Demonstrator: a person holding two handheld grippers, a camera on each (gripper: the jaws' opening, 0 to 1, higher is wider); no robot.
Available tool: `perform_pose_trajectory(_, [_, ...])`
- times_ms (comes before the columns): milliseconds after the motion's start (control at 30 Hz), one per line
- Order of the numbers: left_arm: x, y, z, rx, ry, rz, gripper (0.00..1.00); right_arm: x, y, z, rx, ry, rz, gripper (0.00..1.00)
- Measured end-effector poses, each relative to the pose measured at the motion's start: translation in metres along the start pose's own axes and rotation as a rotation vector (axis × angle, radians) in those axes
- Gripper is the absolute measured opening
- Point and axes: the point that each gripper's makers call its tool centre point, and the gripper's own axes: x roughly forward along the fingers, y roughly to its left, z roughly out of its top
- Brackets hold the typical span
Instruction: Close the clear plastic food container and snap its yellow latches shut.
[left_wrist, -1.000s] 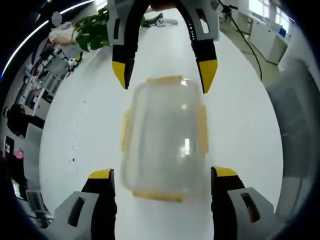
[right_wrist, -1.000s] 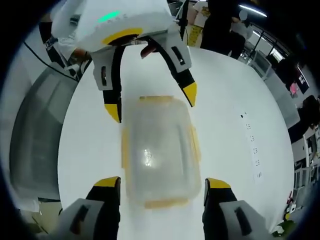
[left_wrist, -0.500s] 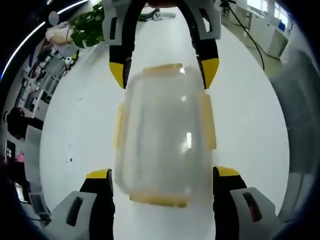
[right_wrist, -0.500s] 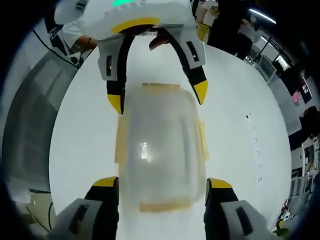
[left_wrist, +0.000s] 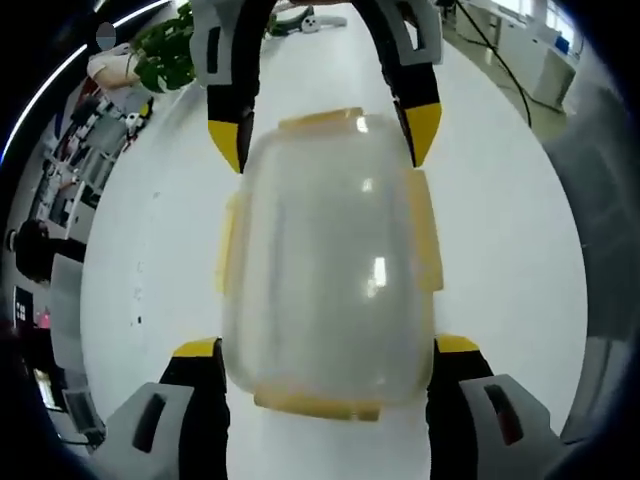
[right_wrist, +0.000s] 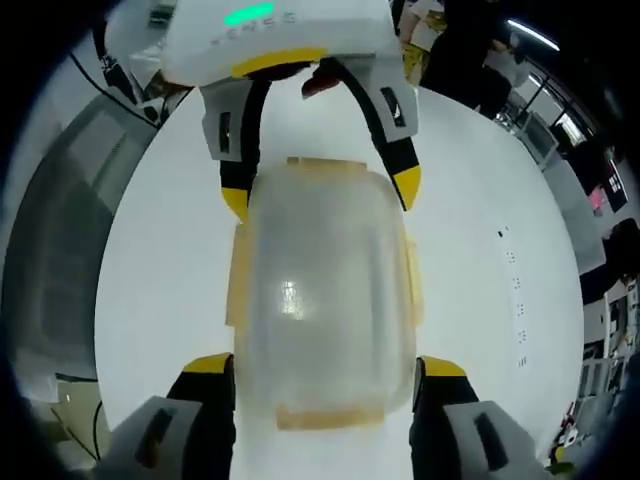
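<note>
A clear plastic container (left_wrist: 325, 260) with its lid on lies on the white table (left_wrist: 500, 230). Yellow latches (left_wrist: 428, 235) stick out along its sides and ends. My left gripper (left_wrist: 327, 348) stands open, one jaw on either side of the container's near end. From the far end my right gripper (left_wrist: 322, 138) straddles the opposite end, also open. In the right gripper view the same container (right_wrist: 320, 300) lies between the right gripper's (right_wrist: 323, 364) spread jaws, with the left gripper (right_wrist: 321, 197) at its far end. A yellow end latch (right_wrist: 318, 415) shows at the bottom.
A green plant (left_wrist: 165, 60) stands at the table's far left edge. A person in dark clothes (right_wrist: 450, 50) stands beyond the table. Office desks (left_wrist: 60, 170) and a cable on the floor (left_wrist: 490, 70) lie past the table's edges.
Both grippers have closed in on the container from its two ends, so it looks larger in both views. Their jaws now flank its ends. Both stay open.
</note>
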Motion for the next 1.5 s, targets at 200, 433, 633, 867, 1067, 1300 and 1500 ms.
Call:
perform_pose_trajectory(200, [0.000,-0.001,0.000,-0.004,-0.006,0.000,0.79,0.000,0.001,0.000,-0.001,0.002,0.000,0.71])
perform_pose_trajectory(433, [-0.002,-0.003,-0.003,-0.007,-0.005,0.000,0.79,0.001,0.003,0.004,-0.005,0.005,0.000,0.71])
perform_pose_trajectory(633, [-0.005,-0.006,-0.010,-0.014,-0.005,0.002,0.79,0.003,0.006,0.011,-0.013,0.006,0.003,0.71])
perform_pose_trajectory(867, [-0.011,-0.009,-0.023,-0.020,-0.005,0.004,0.79,0.008,0.008,0.024,-0.018,0.009,0.005,0.71])
perform_pose_trajectory(1067, [-0.016,-0.012,-0.037,-0.028,-0.003,0.007,0.79,0.012,0.012,0.038,-0.025,0.007,0.008,0.71])
perform_pose_trajectory(1300, [-0.024,-0.016,-0.057,-0.036,0.005,0.009,0.79,0.019,0.016,0.058,-0.035,0.005,0.010,0.71])
perform_pose_trajectory(1500, [-0.031,-0.019,-0.073,-0.043,0.006,0.011,0.79,0.023,0.020,0.075,-0.039,0.001,0.011,0.71])
